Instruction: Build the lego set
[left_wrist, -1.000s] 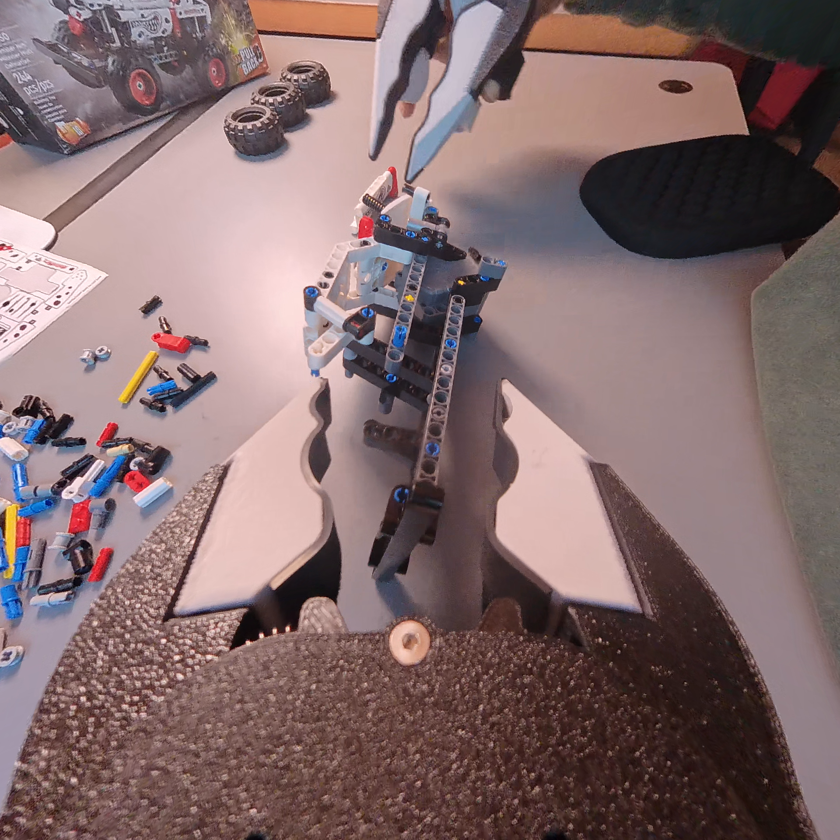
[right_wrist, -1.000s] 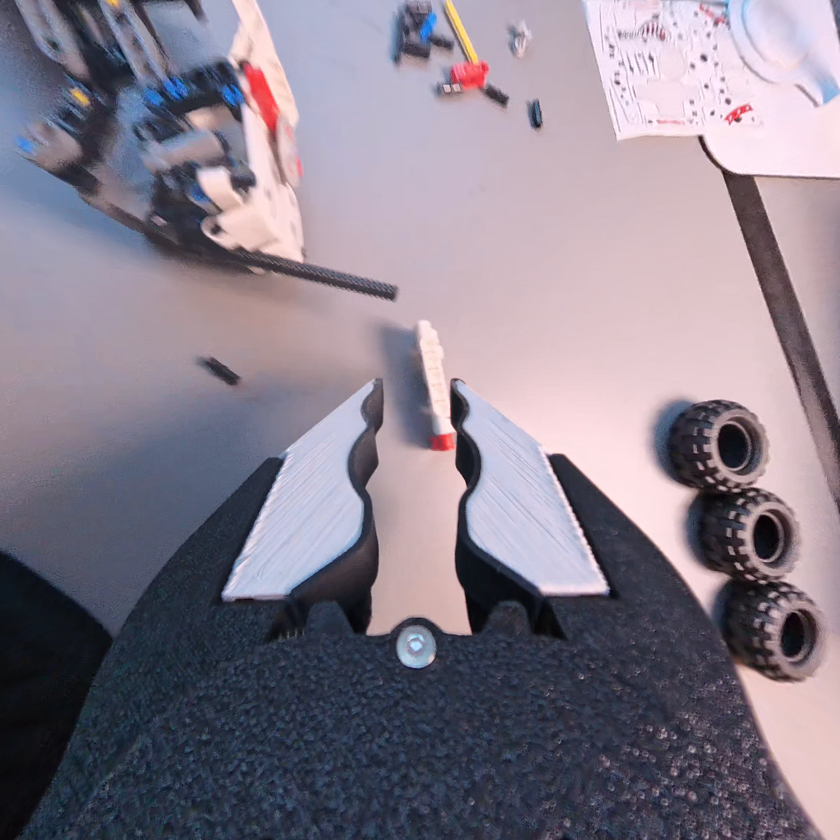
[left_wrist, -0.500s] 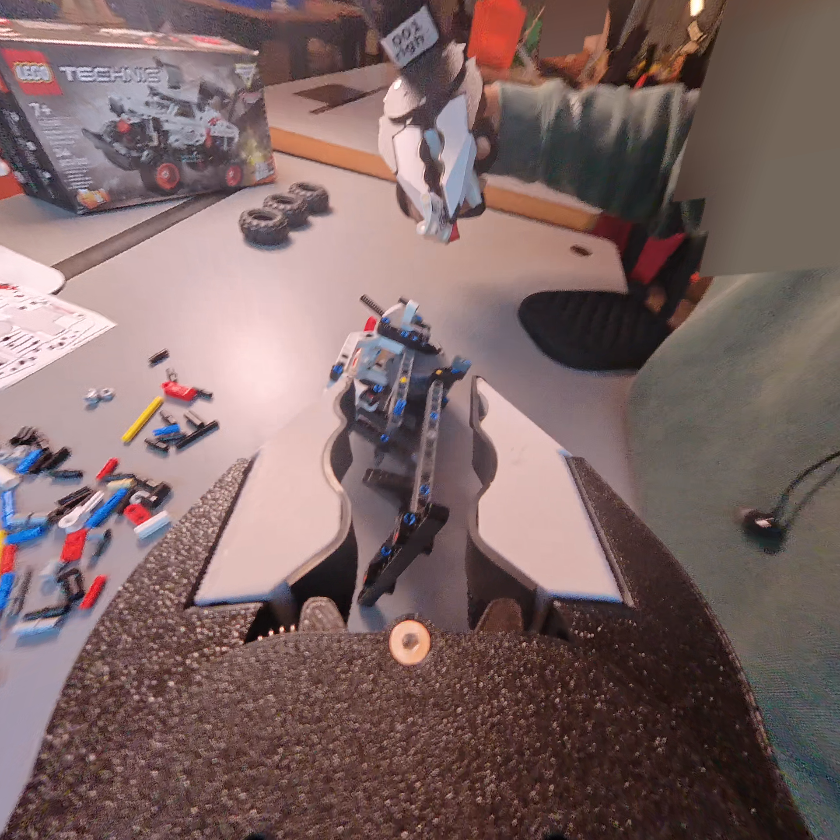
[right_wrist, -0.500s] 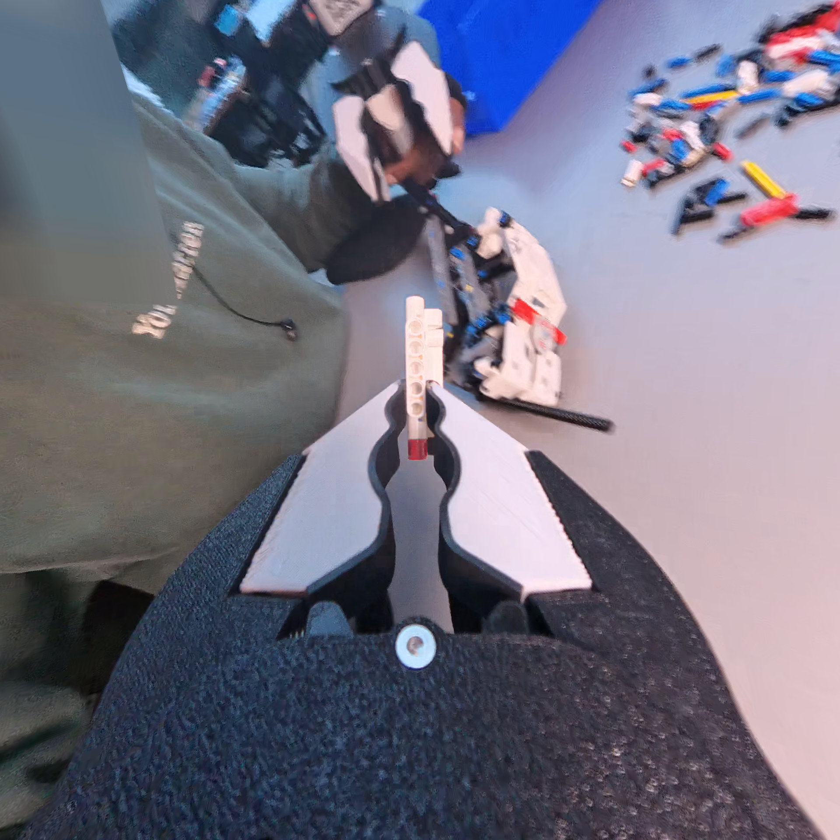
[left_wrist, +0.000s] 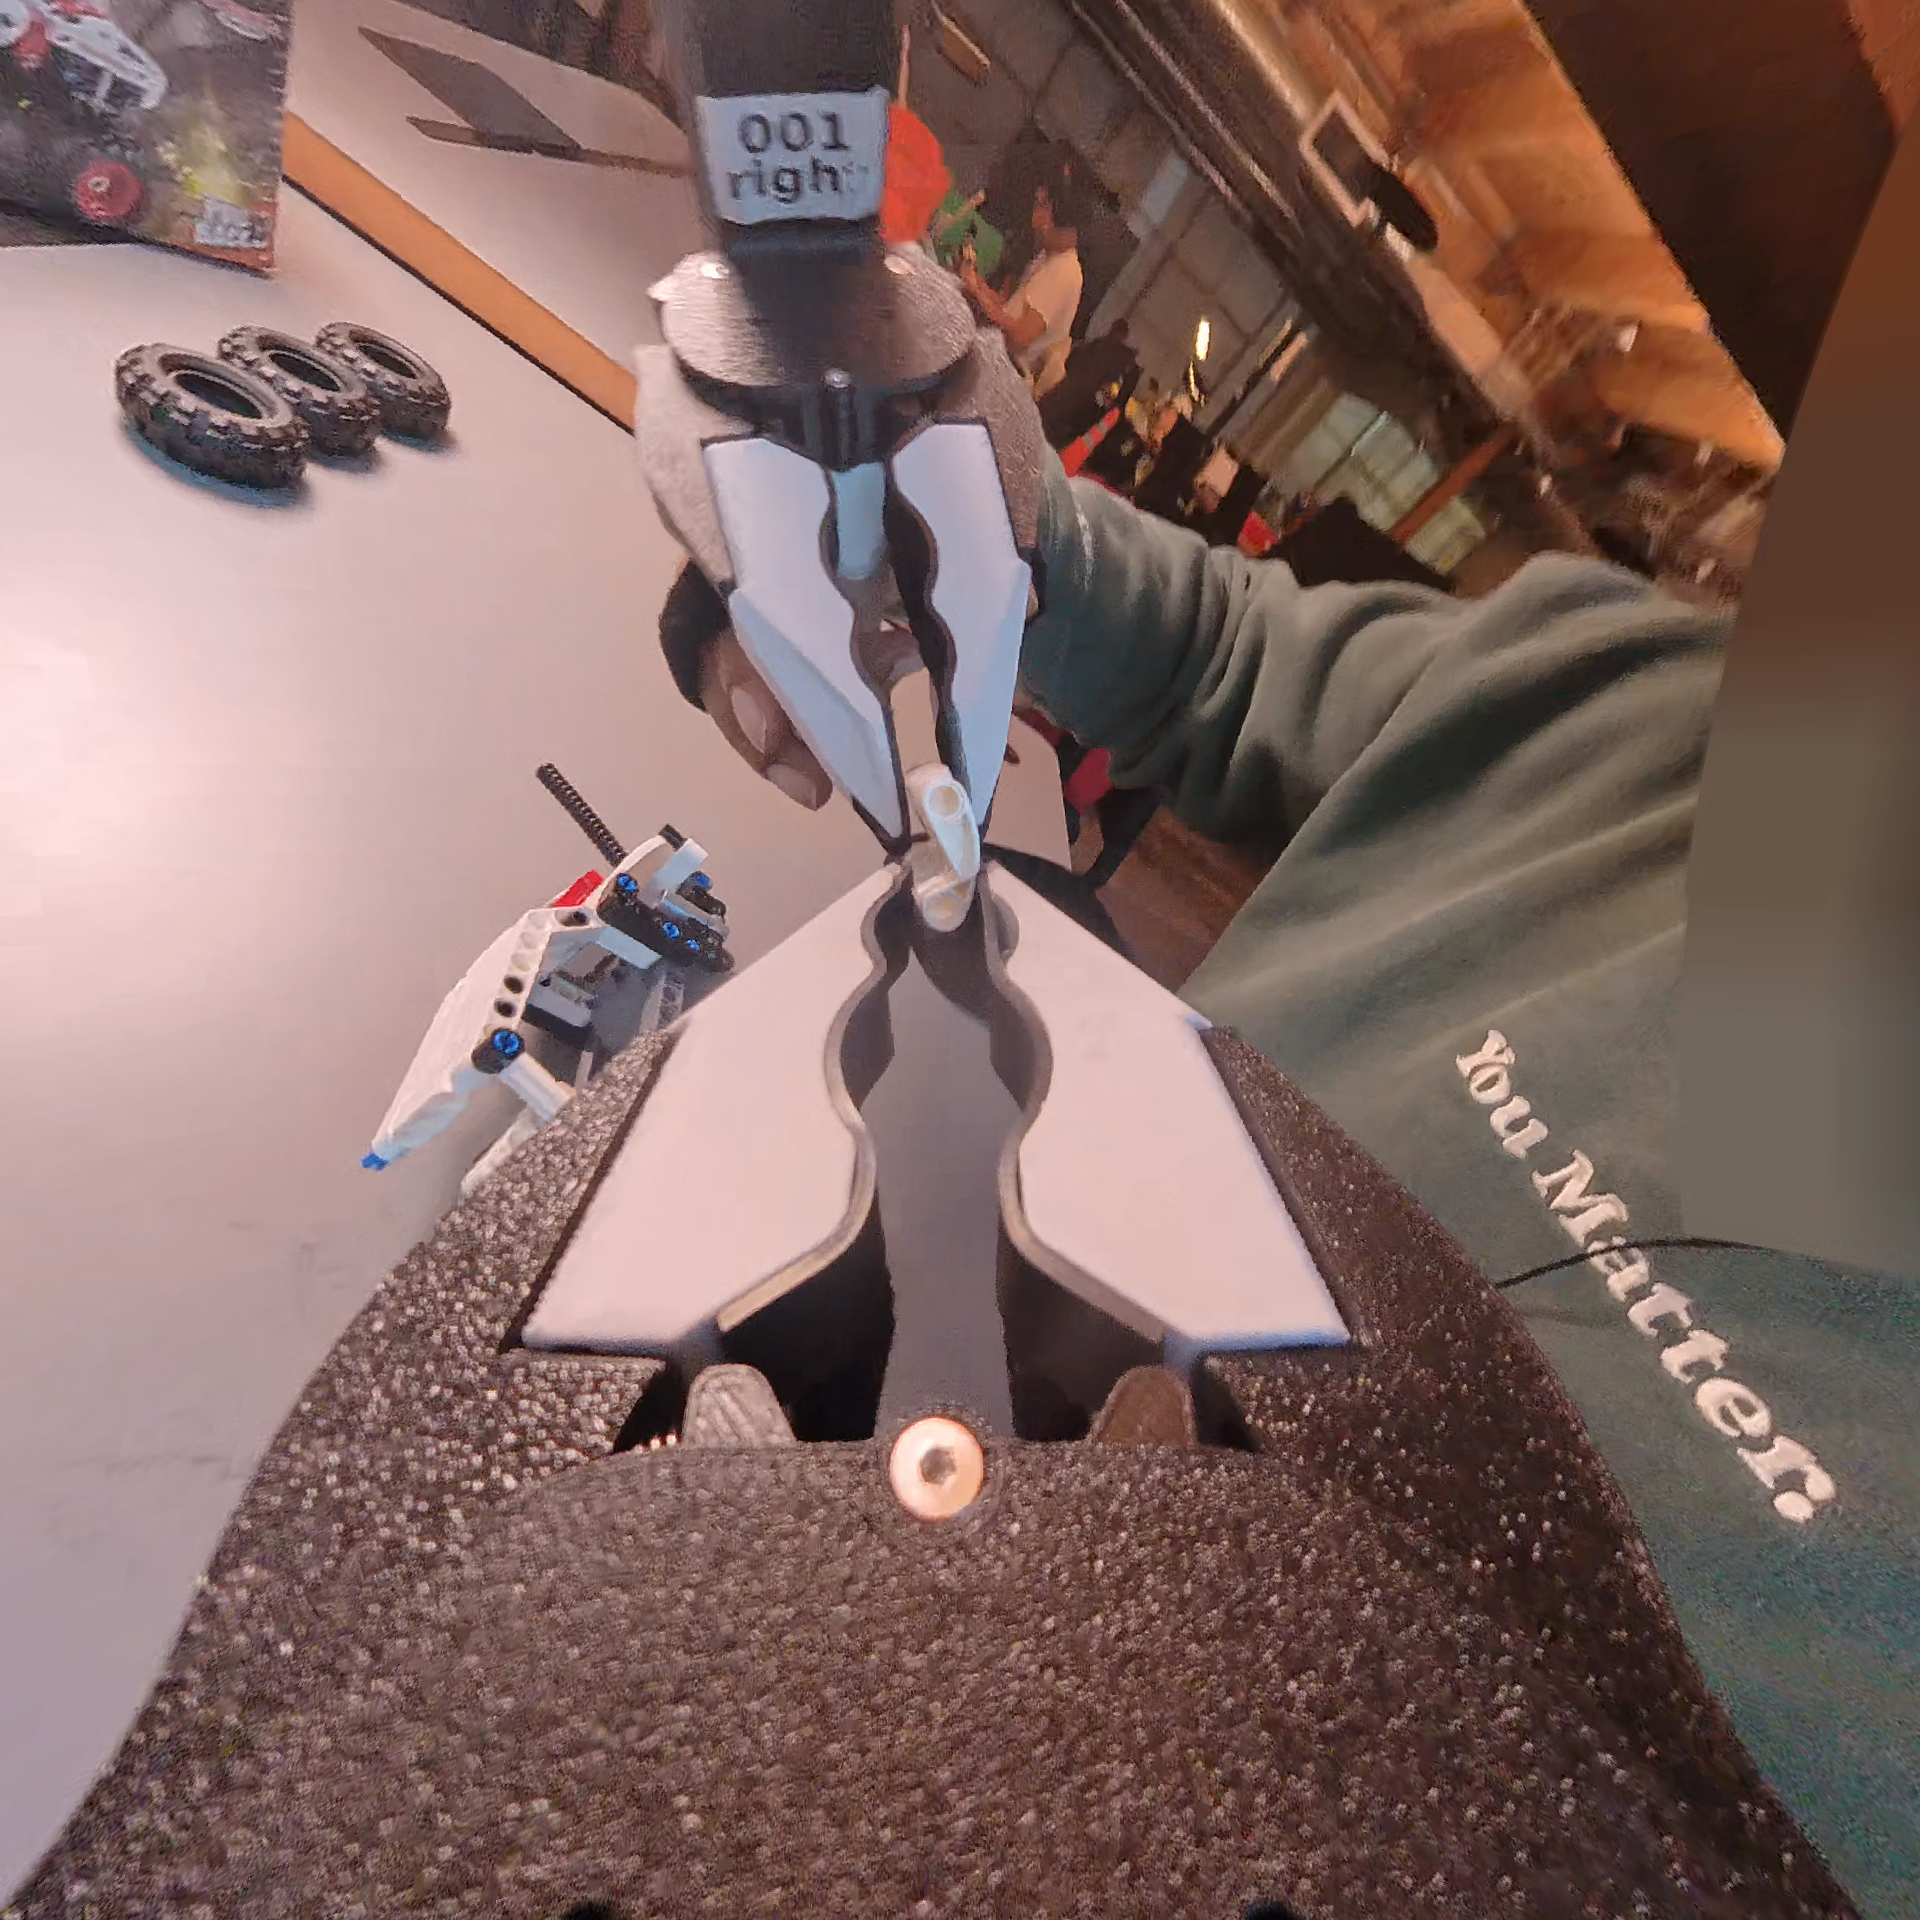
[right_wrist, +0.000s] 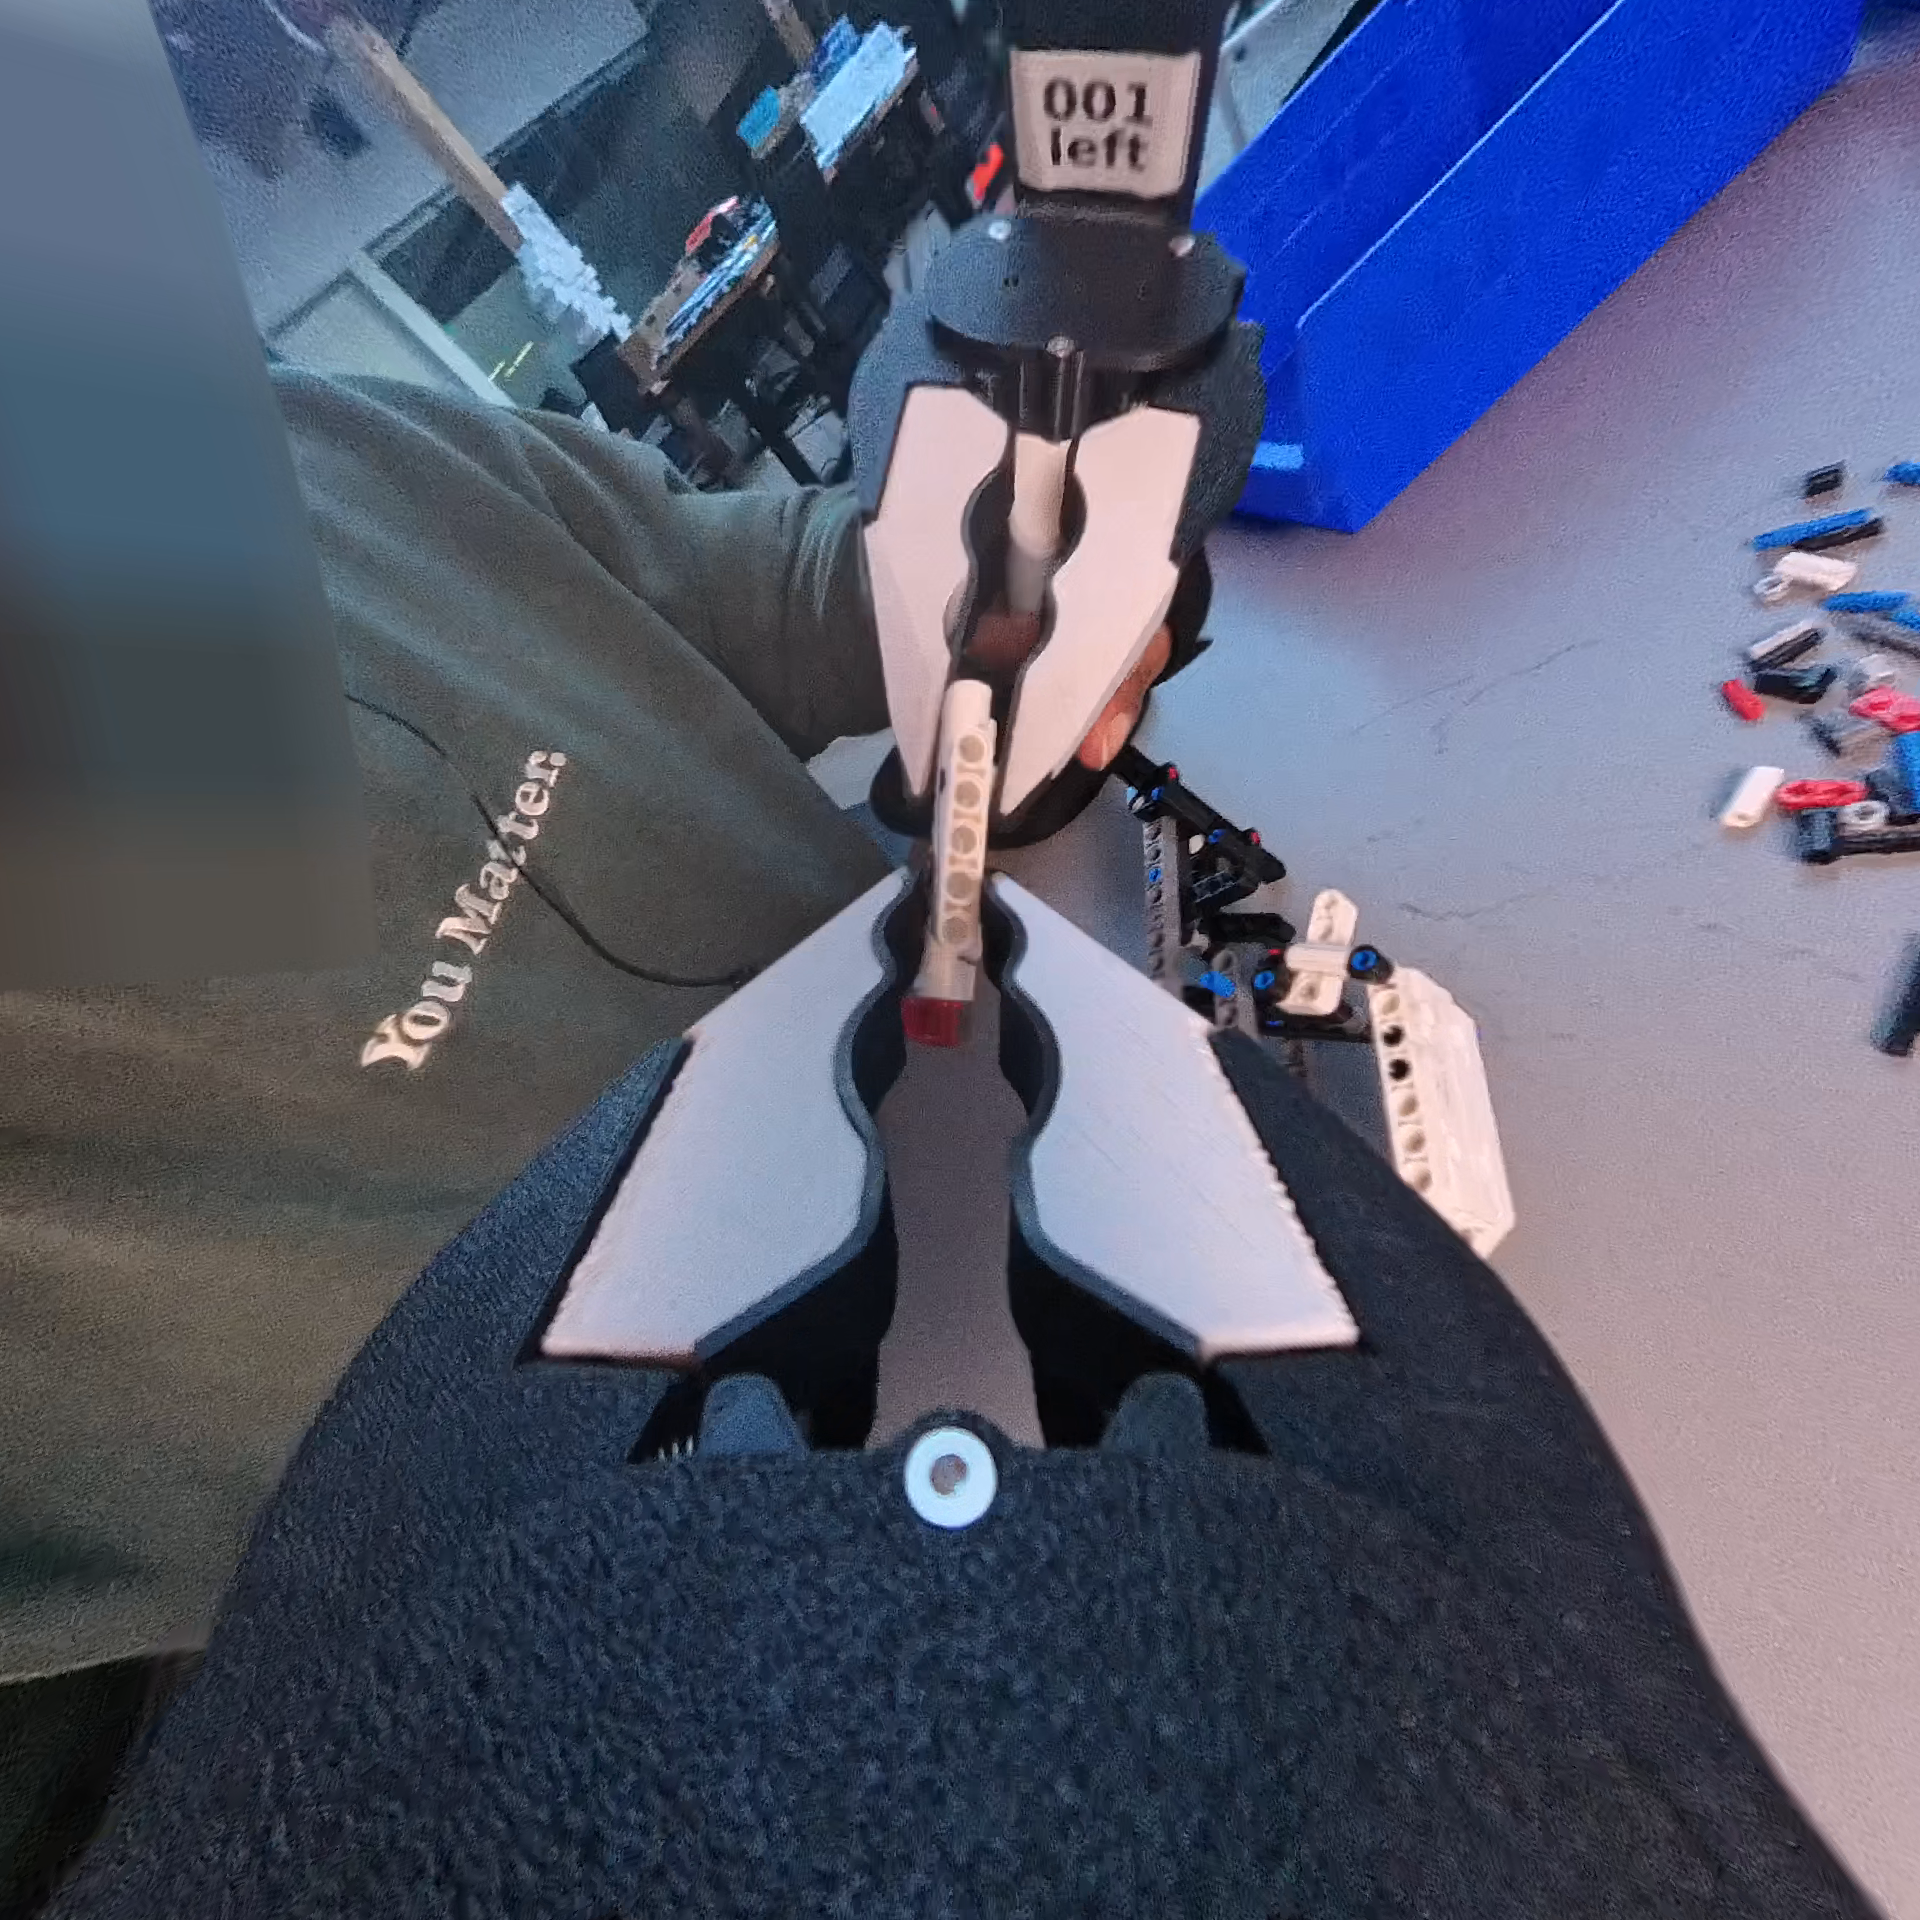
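Build's looking maybe halfway: both grippers, left gripper (left_wrist: 932, 902) and right gripper (right_wrist: 948, 935), are pinching a white holed plastic beam (right_wrist: 958, 842) mid-air over the half-built white-and-black truck chassis (right_wrist: 1351, 1029), three black rubber tyres (left_wrist: 281, 400) waiting far left.

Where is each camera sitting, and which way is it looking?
Left wrist view: sits on the left gripper, facing the right gripper; green sleeve and fingers show.
Right wrist view: sits on the right gripper, facing the left gripper; sweatshirt shows.
Both share: the white beam held between the grippers, the half-built truck, the grey table.
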